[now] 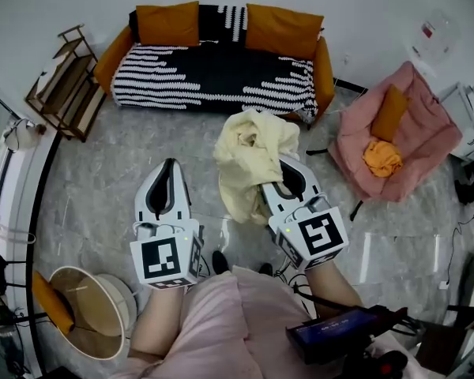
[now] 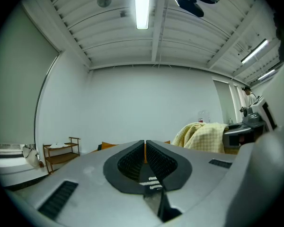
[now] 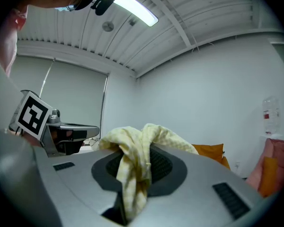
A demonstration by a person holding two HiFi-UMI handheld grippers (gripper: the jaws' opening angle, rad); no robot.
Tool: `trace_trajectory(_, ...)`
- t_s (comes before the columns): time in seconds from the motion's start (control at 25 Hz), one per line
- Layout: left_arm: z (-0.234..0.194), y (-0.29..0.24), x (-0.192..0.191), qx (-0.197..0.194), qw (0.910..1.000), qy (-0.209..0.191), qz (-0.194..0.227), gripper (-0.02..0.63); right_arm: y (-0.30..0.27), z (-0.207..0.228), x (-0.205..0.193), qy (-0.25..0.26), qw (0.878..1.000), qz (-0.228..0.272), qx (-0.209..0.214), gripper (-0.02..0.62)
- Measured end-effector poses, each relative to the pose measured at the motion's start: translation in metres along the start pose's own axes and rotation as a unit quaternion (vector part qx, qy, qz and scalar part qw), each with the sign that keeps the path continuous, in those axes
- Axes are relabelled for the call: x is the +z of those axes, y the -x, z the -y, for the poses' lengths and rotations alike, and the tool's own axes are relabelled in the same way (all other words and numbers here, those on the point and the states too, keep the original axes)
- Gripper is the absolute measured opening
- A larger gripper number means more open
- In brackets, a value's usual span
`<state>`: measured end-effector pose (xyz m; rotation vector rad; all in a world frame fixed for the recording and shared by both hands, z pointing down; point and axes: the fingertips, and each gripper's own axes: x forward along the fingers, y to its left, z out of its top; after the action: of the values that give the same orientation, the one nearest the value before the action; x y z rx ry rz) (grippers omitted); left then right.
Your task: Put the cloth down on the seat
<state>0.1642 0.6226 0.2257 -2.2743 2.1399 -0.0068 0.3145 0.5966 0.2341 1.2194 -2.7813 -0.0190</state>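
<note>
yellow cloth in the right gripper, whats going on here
A person holds a gripper in each hand. The right gripper has its fingers shut on a pale yellow cloth, which hangs bunched above the floor. The left gripper is empty, fingers together. The cloth is not yet on any seat: the striped sofa lies ahead and a pink armchair stands to the right.
</note>
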Motion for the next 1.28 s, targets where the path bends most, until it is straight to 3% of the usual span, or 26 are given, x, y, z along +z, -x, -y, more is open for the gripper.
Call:
trace_trajectory(0.32, -0.070, -0.014, -0.006, -0.010, 0.9999, 0.002, 0.003, 0.021, -0.058, -0.035, 0.006, -0.003, 1.000, -0.001, -0.018, 0.064)
trace_trajectory(0.76, -0.103, -0.045, -0.025, -0.011, 0.9997, 0.011, -0.018, 0.021, -0.103, -0.036, 0.003, -0.007, 1.000, -0.010, -0.018, 0.064)
trace_trajectory(1.08, -0.115, -0.104, -0.039, -0.009, 0.9994, 0.009, -0.033, 0.021, -0.154, -0.003, -0.002, -0.016, 1.000, -0.007, -0.013, 0.066)
trace_trajectory(1.28, -0.119, -0.186, -0.052, -0.006, 0.9985, 0.006, -0.055, 0.021, -0.215, 0.050, -0.008, -0.026, 1.000, -0.017, 0.000, 0.066)
